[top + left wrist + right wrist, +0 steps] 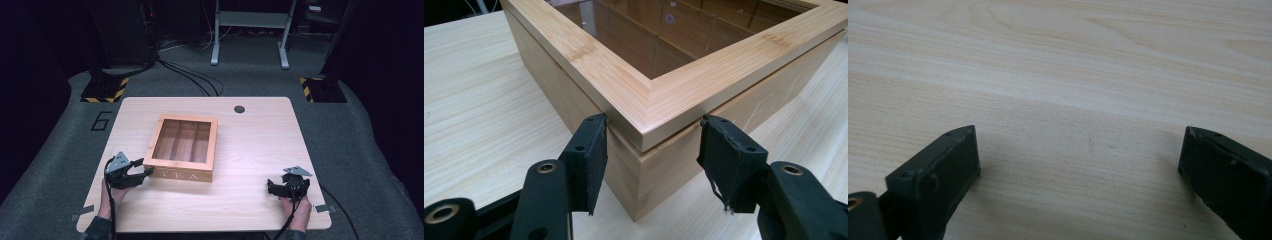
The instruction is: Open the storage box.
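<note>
A wooden tea box (182,148) with a glass-paned lid is seen near the middle of the table (250,150), slightly left of centre, with the letters "TEA" on the front face turned toward the person. Through the pane three long compartments can be made out from the high view; whether anything lies in them cannot be told, since the glass is dark and reflective. In the left gripper view the box (664,100) is cut off at the top and right edges, so that just its near corner and part of the lid frame are shown. The left tongs (131,172) are held open at the box's front left corner; in their own view the left tongs (651,150) straddle that corner at the seam under the lid, one jaw on each side (contact with the wood cannot be judged for certain). The right tongs (284,186) are held open well apart from the box, low over bare table near the front right; in the right gripper view the right tongs (1080,160) are spread wide above the pale wood grain. The person's hands are partly cut off by the bottom edge of the high view. The table is of light wood with rounded corners, and a small dark round hole (239,109) is set near its far edge. Grey carpet (65,150) surrounds it; the room beyond is dim, with black cables (192,77), a grey metal frame (250,30) and yellow-black striped bases (105,90) at the back.
</note>
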